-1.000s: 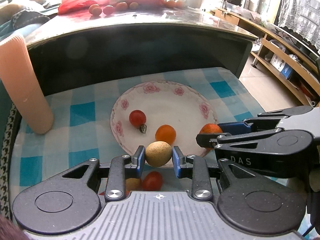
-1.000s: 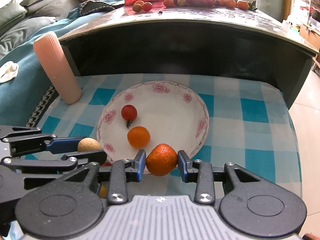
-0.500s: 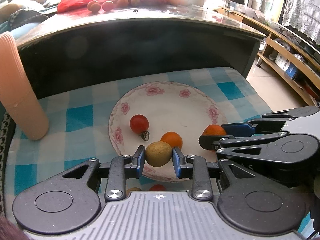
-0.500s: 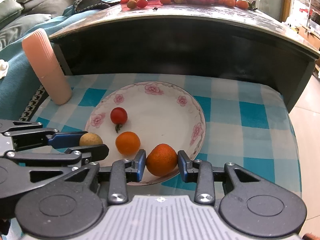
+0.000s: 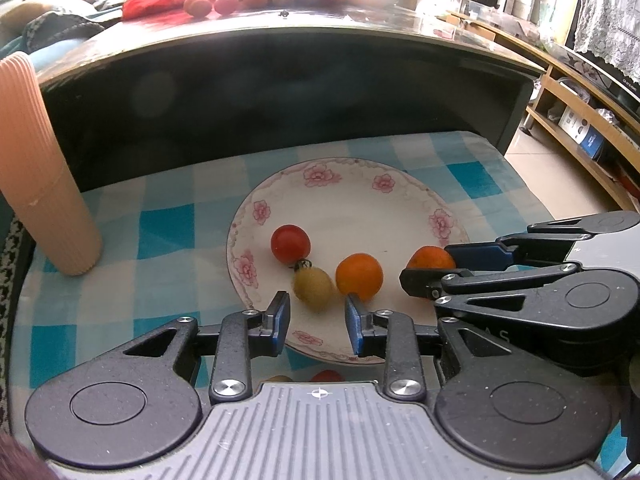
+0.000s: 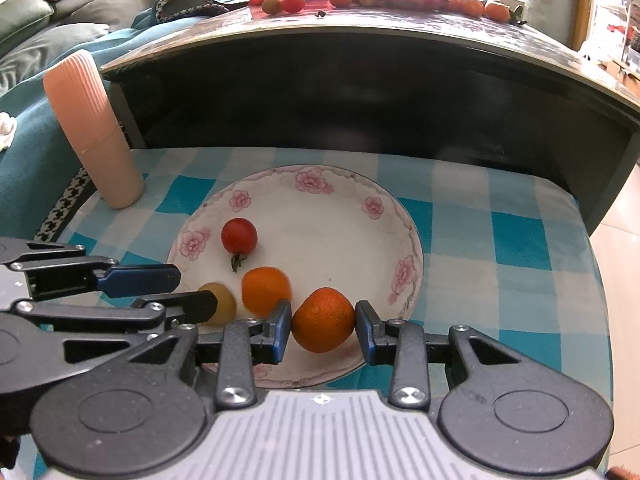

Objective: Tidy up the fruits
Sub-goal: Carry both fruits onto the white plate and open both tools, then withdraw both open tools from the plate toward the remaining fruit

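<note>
pink ribbed cup (image 5: 38, 168) upright | checked cloth (image 6: 500, 240) | dark table (image 6: 400, 40)

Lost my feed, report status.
Left gripper open, yellow fruit lying on plate. Right gripper shut on mandarin above plate. Nothing in the way.

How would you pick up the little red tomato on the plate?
Pinch the red tomato across its round middle, coming down from above. Its stem lies to the near side on the plate, and nothing crowds its left and right sides.
</note>
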### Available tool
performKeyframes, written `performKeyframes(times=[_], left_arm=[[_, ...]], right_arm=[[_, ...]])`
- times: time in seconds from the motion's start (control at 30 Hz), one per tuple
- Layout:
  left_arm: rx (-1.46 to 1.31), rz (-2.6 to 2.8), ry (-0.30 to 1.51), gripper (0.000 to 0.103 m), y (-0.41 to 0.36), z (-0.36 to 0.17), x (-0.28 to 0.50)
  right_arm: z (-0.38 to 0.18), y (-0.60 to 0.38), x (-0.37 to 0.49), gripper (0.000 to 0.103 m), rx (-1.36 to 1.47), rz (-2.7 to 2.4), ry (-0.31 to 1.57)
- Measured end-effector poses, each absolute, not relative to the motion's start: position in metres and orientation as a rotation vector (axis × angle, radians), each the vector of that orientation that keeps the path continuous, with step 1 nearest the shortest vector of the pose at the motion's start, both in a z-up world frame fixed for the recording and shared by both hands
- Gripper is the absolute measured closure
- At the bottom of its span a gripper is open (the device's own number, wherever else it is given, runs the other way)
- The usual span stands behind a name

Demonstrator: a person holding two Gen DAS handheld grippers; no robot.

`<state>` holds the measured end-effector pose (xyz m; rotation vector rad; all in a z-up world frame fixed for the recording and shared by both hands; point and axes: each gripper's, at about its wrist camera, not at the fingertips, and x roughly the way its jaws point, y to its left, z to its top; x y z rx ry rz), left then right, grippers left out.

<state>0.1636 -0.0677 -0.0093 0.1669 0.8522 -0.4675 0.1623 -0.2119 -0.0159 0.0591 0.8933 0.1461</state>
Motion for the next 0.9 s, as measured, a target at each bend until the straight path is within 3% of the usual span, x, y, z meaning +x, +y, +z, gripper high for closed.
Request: performKeyframes(times=[0.9], left_arm=[[0.172,-0.449,0.832,0.059,-0.056,0.006,0.151]], right_arm=[[-0.003,-0.210,0.156,0.047,0.060,0.155,0.878]])
